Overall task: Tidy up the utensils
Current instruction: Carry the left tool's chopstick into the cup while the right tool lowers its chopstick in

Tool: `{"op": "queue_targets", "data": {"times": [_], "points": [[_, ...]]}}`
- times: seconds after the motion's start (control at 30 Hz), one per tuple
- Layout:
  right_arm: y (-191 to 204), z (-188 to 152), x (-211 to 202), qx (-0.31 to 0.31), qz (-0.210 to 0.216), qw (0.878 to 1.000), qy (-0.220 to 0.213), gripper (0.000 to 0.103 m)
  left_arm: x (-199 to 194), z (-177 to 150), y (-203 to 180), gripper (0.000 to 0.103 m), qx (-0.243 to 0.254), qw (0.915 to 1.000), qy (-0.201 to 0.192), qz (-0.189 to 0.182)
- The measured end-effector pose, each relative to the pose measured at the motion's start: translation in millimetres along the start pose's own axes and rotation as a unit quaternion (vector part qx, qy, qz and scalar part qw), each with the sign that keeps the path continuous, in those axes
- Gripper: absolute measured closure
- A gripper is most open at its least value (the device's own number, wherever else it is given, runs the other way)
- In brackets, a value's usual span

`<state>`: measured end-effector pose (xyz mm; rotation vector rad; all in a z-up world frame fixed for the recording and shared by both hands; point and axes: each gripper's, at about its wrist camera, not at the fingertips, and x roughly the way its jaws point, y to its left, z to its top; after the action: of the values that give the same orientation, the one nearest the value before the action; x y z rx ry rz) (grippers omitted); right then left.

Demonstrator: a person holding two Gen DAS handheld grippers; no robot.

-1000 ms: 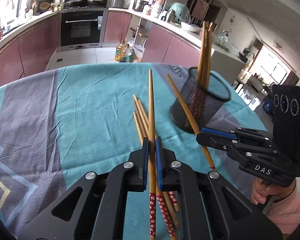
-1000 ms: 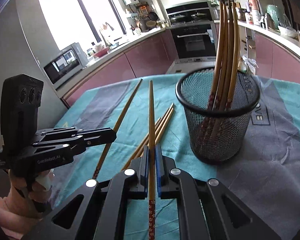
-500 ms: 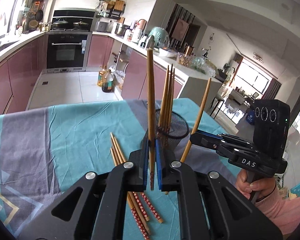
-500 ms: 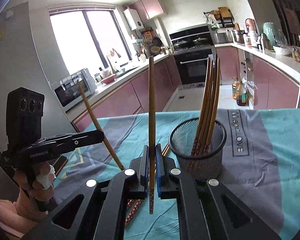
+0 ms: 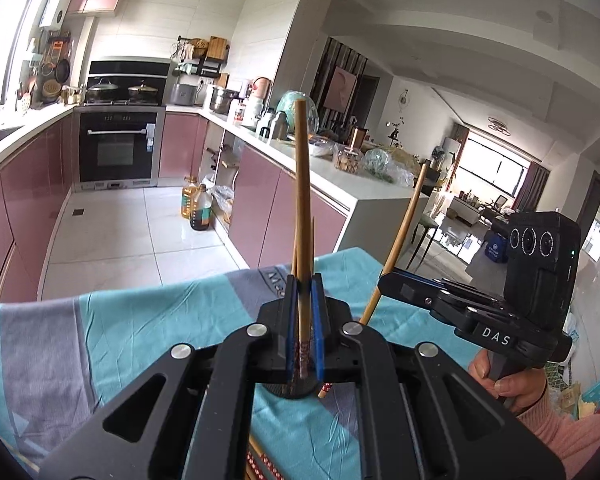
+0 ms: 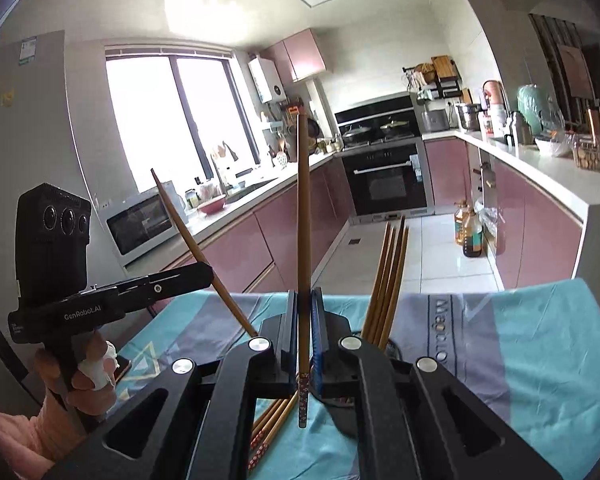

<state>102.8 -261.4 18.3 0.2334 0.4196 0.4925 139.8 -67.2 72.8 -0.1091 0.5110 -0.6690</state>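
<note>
My left gripper (image 5: 302,308) is shut on a wooden chopstick (image 5: 302,200) that stands nearly upright above the teal and grey tablecloth (image 5: 120,332). My right gripper (image 6: 304,320) is shut on a second chopstick (image 6: 303,220), also upright, its patterned end hanging below the jaws. Each gripper shows in the other's view: the right gripper (image 5: 384,280) with its slanted chopstick (image 5: 400,240), the left gripper (image 6: 206,276) with its chopstick (image 6: 188,232). The black mesh cup (image 6: 392,350) is mostly hidden behind my fingers; several chopsticks (image 6: 388,280) stick out of it. Loose chopsticks (image 6: 272,428) lie on the cloth below.
A person's hand (image 5: 508,384) in a pink sleeve holds the right gripper's handle. A dark flat object (image 6: 120,364) lies on the table's left side. Beyond the table edge are pink kitchen cabinets, an oven (image 5: 118,148) and oil bottles (image 5: 198,208) on the tiled floor.
Both grippers have risen off the table, each lifting its chopstick from lying flat to nearly upright. The cup and the loose chopsticks have dropped low in both views.
</note>
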Motion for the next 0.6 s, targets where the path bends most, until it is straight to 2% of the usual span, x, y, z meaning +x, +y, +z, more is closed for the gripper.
{"op": "queue_targets", "data": {"times": [0.3,0.6], "points": [[-12,13,6,-0.001,-0.022,1.0,-0.02,0.098,16,16,-21,0.096,0.022,0.9997,0.001,0.014],[-18,-3,30,0.006,-0.033,0.999,0.016,0.098,43,4,-23,0.096,0.044,0.9973,0.047,0.035]]}}
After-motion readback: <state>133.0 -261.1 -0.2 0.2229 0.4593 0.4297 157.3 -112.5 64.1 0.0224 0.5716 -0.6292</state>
